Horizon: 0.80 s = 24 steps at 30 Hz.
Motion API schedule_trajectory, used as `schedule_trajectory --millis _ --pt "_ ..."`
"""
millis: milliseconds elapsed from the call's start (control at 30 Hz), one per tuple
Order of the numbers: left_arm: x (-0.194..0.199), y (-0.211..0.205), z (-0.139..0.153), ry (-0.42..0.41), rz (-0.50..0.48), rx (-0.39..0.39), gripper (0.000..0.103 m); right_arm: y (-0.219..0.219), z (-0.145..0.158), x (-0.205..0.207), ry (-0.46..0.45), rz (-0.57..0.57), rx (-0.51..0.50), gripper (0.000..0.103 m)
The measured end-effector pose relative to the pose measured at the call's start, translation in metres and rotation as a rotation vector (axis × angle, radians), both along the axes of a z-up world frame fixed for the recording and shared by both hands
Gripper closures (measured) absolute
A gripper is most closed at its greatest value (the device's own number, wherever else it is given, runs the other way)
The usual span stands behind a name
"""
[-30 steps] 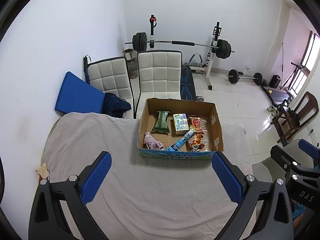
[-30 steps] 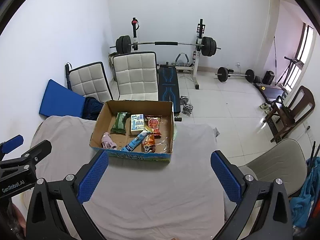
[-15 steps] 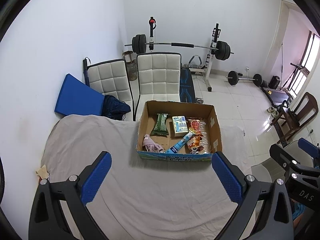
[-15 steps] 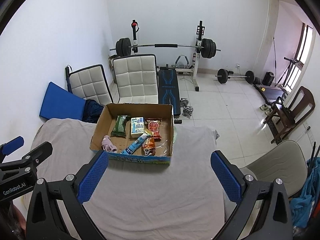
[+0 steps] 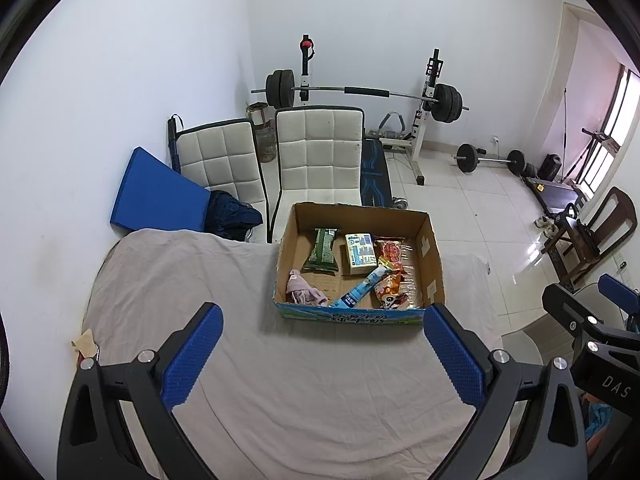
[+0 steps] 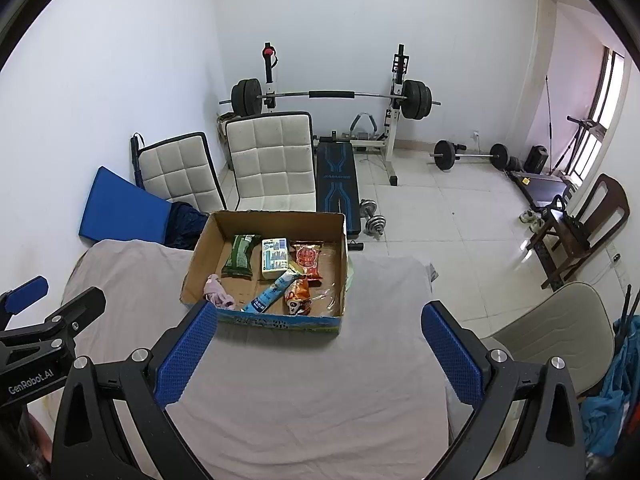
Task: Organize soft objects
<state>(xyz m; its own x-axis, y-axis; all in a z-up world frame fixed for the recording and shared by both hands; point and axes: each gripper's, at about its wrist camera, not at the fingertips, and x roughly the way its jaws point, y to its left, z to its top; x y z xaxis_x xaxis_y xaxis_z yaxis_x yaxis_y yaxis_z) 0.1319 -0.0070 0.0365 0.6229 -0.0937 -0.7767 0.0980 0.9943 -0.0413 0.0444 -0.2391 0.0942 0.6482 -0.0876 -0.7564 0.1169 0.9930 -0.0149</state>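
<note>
An open cardboard box (image 5: 434, 264) (image 6: 196, 256) stands at the far side of a table covered with a grey cloth (image 5: 304, 384) (image 6: 304, 392). In it lie a pink cloth (image 5: 304, 292) (image 6: 218, 294), a green packet (image 5: 323, 250) (image 6: 240, 256), a small carton (image 5: 360, 254) (image 6: 274, 260), a blue tube (image 5: 360, 288) (image 6: 274, 290) and red-orange snack bags (image 5: 390, 276) (image 6: 306, 260). My left gripper (image 5: 320, 356) is open and empty, held above the cloth short of the box. My right gripper (image 6: 316, 352) is open and empty beside it.
Two white padded chairs (image 5: 320, 152) (image 6: 272, 160) and a blue mat (image 5: 156, 192) stand behind the table. A barbell rack (image 5: 360, 92), a bench and dumbbells (image 6: 372, 220) are on the tiled floor. A beige chair (image 6: 560, 324) is at the right.
Both grippers have drawn back and up a little from the box, so it looks smaller and lower in the views. The jaws stay open.
</note>
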Motion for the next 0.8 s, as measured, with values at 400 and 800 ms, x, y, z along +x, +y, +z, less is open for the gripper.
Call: schedule_trajectory --millis 400,800 --pt "0.0008 0.0019 0.0007 -0.002 0.005 -0.004 0.0 0.0002 0.0007 -0.0001 -0.001 0.001 -0.001 0.0" --pt "0.0004 0.003 0.0011 -0.004 0.006 -0.004 0.0 -0.0015 0.0004 -0.0013 -0.005 -0.001 -0.001 0.0"
